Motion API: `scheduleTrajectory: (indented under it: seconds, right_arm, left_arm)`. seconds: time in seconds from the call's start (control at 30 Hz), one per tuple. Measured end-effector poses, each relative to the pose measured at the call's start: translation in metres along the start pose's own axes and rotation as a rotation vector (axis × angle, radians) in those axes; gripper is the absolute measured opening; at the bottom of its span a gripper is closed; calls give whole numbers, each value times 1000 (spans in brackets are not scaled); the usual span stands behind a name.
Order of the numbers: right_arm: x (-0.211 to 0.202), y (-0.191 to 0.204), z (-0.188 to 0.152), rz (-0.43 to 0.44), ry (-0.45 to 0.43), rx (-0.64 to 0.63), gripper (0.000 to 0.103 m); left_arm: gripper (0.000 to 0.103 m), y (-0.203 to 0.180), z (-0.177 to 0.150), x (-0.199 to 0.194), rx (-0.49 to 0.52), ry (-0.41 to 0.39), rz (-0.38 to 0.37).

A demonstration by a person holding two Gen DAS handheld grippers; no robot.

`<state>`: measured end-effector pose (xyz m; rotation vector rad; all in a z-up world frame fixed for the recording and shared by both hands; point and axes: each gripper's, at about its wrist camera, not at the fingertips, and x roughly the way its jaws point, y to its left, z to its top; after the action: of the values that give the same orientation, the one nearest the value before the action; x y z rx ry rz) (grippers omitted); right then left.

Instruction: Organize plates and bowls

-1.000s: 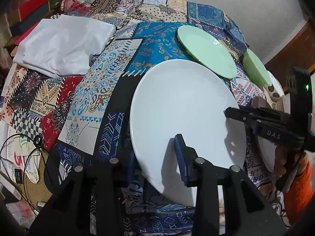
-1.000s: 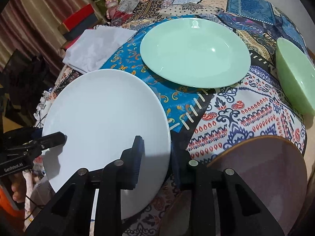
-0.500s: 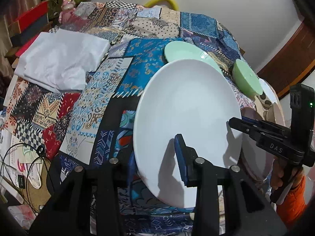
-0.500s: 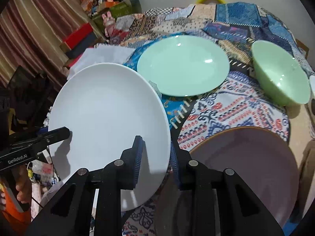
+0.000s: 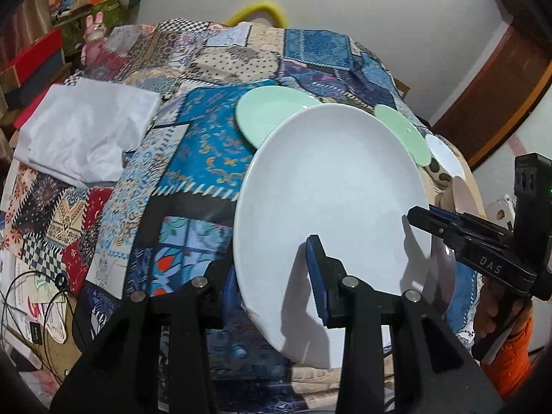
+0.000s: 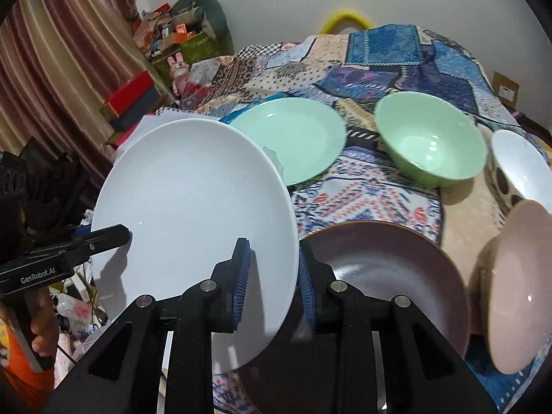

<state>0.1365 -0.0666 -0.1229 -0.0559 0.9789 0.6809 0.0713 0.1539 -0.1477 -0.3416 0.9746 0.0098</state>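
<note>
above a patchwork-covered table (image 5: 214,158), a white plate (image 5: 331,214) hangs tilted in the air, pinched at opposite edges by two handheld grippers. the left gripper (image 5: 272,276) has its blue-padded fingers closed over the plate's near rim, one pad on the face and the other behind it. the right gripper (image 6: 272,276) grips the other edge the same way, jaws narrowed onto the rim. beneath and just right of the lifted plate sits a mauve plate (image 6: 390,276) on the cloth. farther back lie a mint green plate (image 6: 296,138) and, beside it, a mint green bowl (image 6: 431,138). a white bowl (image 6: 524,165) and a pale pink bowl (image 6: 521,310) stand at the right edge. a folded white cloth (image 5: 86,127) rests on the table's left side.
</note>
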Motion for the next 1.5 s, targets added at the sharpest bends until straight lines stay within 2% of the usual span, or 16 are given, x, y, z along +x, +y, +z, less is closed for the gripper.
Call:
scheduleTrajectory:
  seconds: [0.4,0.67,1.0,1.5]
  right_arm:
    - [-39,-37,-20,-32,-54,77,25]
    - [-50,-60,-36,-49,-61,135,25]
    - [-52,-83,-54,-63,-43,191,25]
    - [-44,-101,-67,-65,-8,242,25]
  left_arm:
    - [36,-51,2,11,64,25,-44]
    - [36,-77,-2,28,97,62,-66]
    - [36,-97,-6,53,125,114,-75]
    - [38,-105,-6,85,128,171,-77]
